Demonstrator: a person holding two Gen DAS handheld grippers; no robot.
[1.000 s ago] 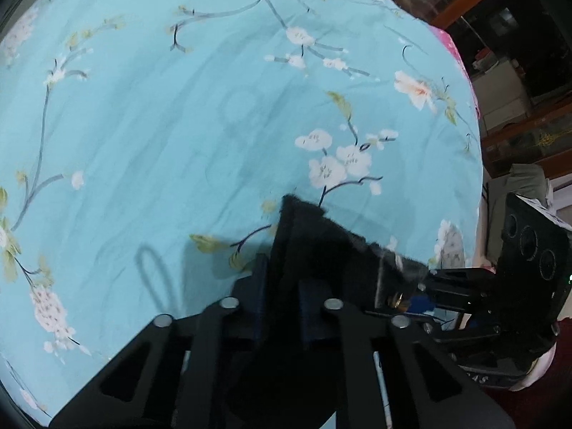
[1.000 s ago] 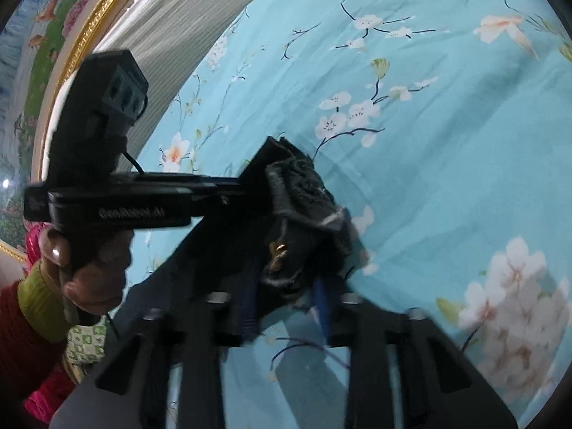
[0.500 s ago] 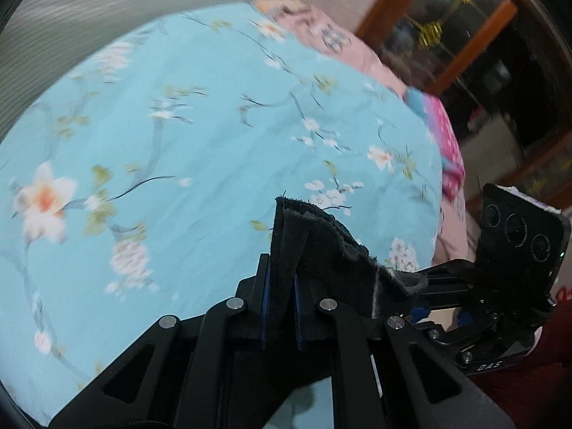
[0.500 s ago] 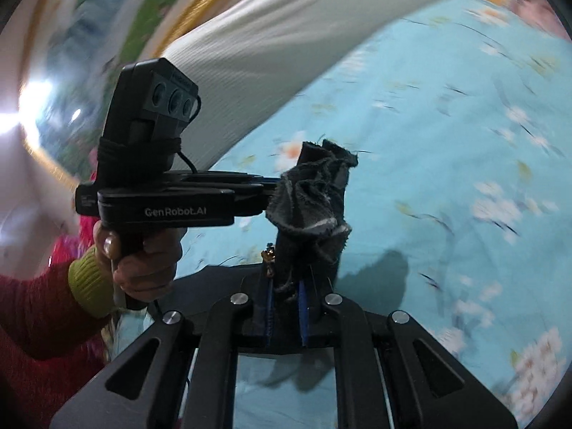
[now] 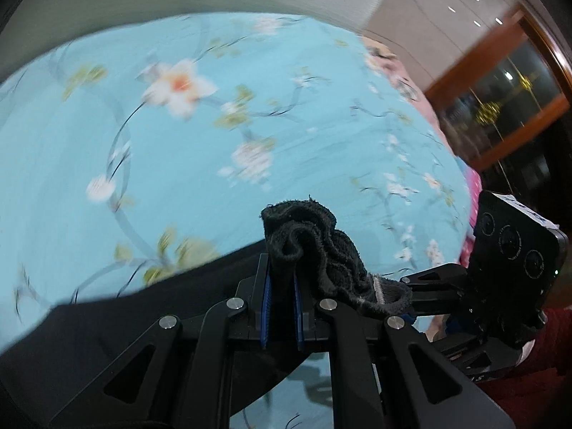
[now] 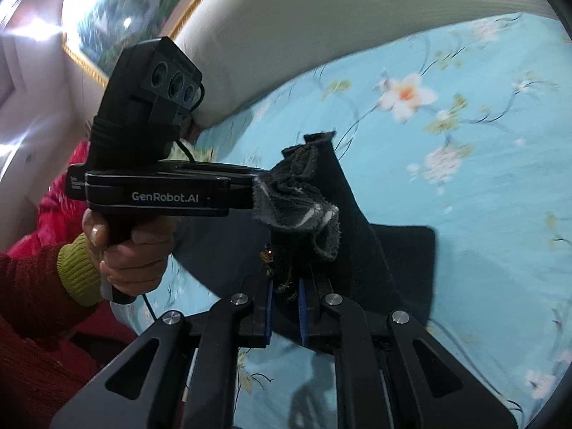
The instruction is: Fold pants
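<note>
Black pants (image 5: 314,243) hang bunched between both grippers above a light-blue flowered bedsheet (image 5: 178,143). My left gripper (image 5: 282,286) is shut on a crumpled edge of the pants; more dark cloth (image 5: 107,329) trails down to the lower left. My right gripper (image 6: 286,286) is shut on the same pants (image 6: 343,221), whose frayed grey-edged hem (image 6: 296,196) sticks up above the pads. A flat part of the pants (image 6: 411,257) lies on the sheet behind. The left gripper (image 6: 246,175) also shows in the right wrist view, pinching the hem from the left.
A pale padded headboard (image 6: 321,35) stands behind the bed, with a gold-framed picture (image 6: 136,10) above it. Wooden glass-door cabinets (image 5: 507,100) stand at the right. Pink bedding (image 5: 472,186) lies at the bed's edge. The person's hand in a red sleeve (image 6: 125,250) holds the left gripper.
Both grippers have lifted the pants higher off the bed and tilted upward; the headboard and the wall have come into view. Both stay shut on the cloth.
</note>
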